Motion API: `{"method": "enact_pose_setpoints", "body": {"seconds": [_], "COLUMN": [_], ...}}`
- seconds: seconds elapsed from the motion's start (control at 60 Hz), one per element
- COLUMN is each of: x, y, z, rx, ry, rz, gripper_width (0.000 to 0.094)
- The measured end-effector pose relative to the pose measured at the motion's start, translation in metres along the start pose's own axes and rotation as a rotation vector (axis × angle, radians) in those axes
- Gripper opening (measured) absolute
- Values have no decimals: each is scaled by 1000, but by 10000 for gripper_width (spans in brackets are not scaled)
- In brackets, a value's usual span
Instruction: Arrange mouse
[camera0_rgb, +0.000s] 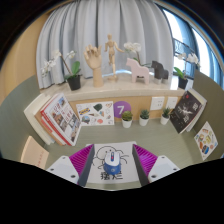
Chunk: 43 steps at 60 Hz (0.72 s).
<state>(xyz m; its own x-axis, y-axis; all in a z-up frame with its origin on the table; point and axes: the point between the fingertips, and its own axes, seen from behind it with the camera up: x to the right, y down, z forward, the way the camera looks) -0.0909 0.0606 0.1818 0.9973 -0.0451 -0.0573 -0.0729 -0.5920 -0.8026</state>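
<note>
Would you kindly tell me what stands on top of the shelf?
A wooden hand, a white horse and a potted plant; whatever lies behind them is covered. The jaws stand open, holding nothing.

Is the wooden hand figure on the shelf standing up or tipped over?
Upright. The wooden hand figure stands on its base with fingers pointing up.

The gripper (112, 163) hangs open over a desk (150, 138), a cartoon-printed mat (112, 160) between its fingers. Beyond them — a shelf (110, 90) with a wooden mannequin (94, 60), white horse figure (137, 68) and potted plants (135, 117).
</note>
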Motion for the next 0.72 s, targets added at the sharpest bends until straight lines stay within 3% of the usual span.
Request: {"method": "enact_pose_setpoints", "body": {"seconds": [0.283,0.717], "x": [27,71], "y": [-13,41], "z": [-133,-239], "rx": [127,156], "ry": [-6,-8], "rz": [-30,-13], "gripper_width": [740,779]}}
